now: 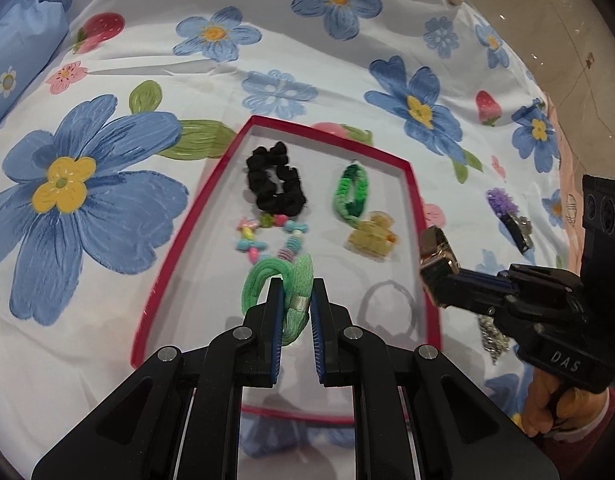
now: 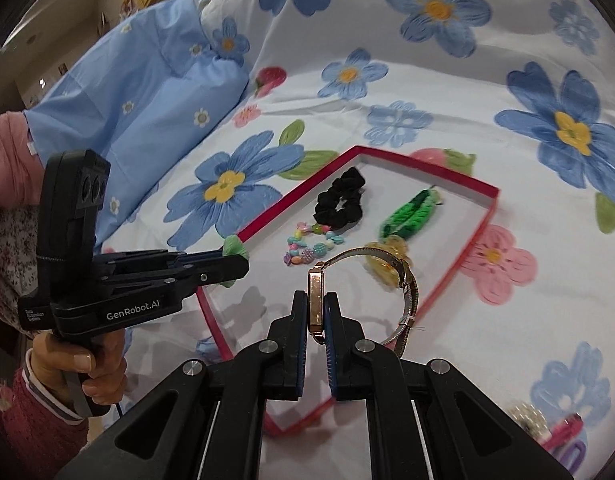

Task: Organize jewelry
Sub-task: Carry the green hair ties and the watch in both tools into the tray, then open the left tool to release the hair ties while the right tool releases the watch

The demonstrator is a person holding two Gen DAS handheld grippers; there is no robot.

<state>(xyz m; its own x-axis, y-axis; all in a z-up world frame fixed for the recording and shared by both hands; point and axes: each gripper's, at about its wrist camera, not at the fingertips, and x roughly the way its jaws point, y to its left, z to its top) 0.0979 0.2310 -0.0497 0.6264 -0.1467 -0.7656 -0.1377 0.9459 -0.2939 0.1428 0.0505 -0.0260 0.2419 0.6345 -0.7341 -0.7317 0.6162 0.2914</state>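
The bed [image 1: 107, 80] carries everything here; its sheet is white with big blue flowers, and a blue pillow [image 2: 139, 92] lies at the far left. On the sheet lies a shallow red box [image 1: 417, 216] with a white floor, which seems to be the place for collecting the pieces. Inside it, from far to near, lie a black scrunchie [image 1: 276, 184], a green braided band [image 1: 349, 194], a yellow hair claw [image 1: 373, 238] and a colourful bead bracelet [image 1: 267, 238], all apart enough to be seen one by one.

The left tool [image 1: 294, 300] is nearly closed and pinches a light green hair tie [image 1: 275, 280] over the near part of the box, I think to put it down in the free space there. The right tool [image 2: 316, 308] is closed on the flat case of a rose gold watch [image 2: 316, 300]; its mesh strap curves free to the right, over the right edge of the box.

To the right of the box, on the sheet, remain a purple hair clip [image 1: 503, 204] and a silver sparkly piece [image 1: 492, 338]. The two tools are near each other, so they may get in each other's way
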